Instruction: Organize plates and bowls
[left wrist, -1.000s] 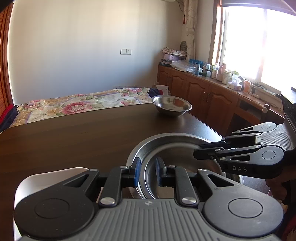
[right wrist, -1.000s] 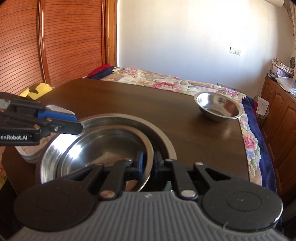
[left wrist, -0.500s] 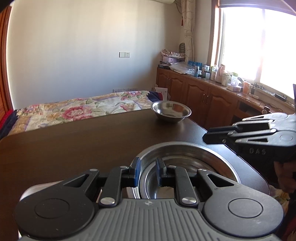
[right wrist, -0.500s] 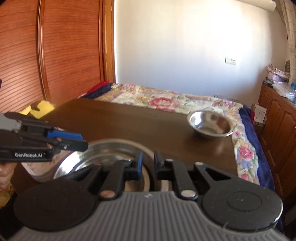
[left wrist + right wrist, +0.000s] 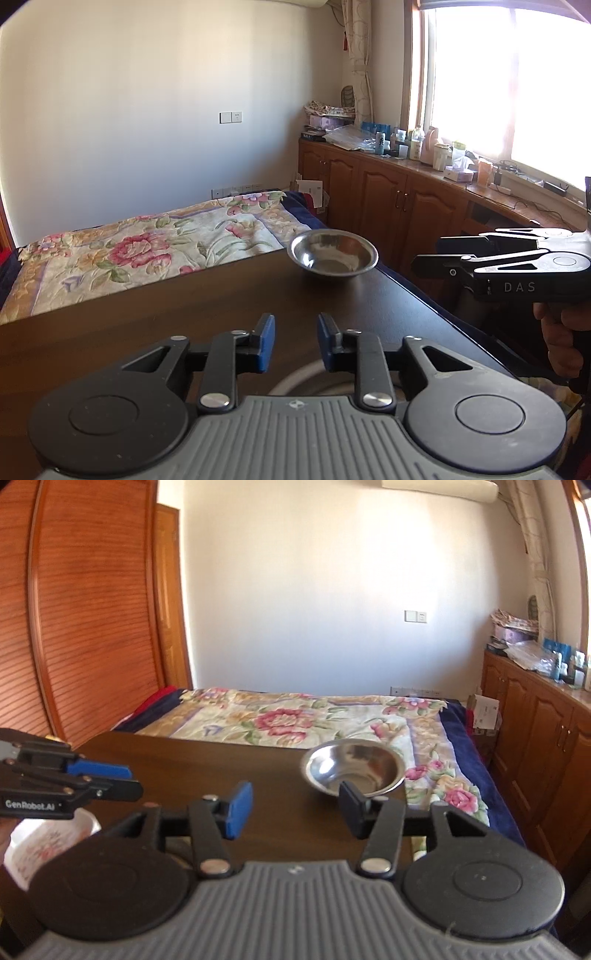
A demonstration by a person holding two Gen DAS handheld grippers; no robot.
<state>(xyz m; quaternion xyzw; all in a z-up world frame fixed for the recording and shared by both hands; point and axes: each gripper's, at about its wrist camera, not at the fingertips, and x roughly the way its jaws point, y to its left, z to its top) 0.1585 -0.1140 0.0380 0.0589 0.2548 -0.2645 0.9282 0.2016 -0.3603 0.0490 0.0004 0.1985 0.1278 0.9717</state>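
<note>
The right hand-held gripper (image 5: 295, 808), jaws just opened and empty, hangs above the dark counter (image 5: 192, 760). A steel bowl (image 5: 354, 771) sits beyond; the left hand-held gripper (image 5: 122, 781) shows leftward.

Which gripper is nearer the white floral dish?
Left. The left gripper hangs just above the white floral dish, near its rim. The right gripper is off to the dish's right, clear of it. Both sets of jaws have just been opening, with nothing between them.
</note>
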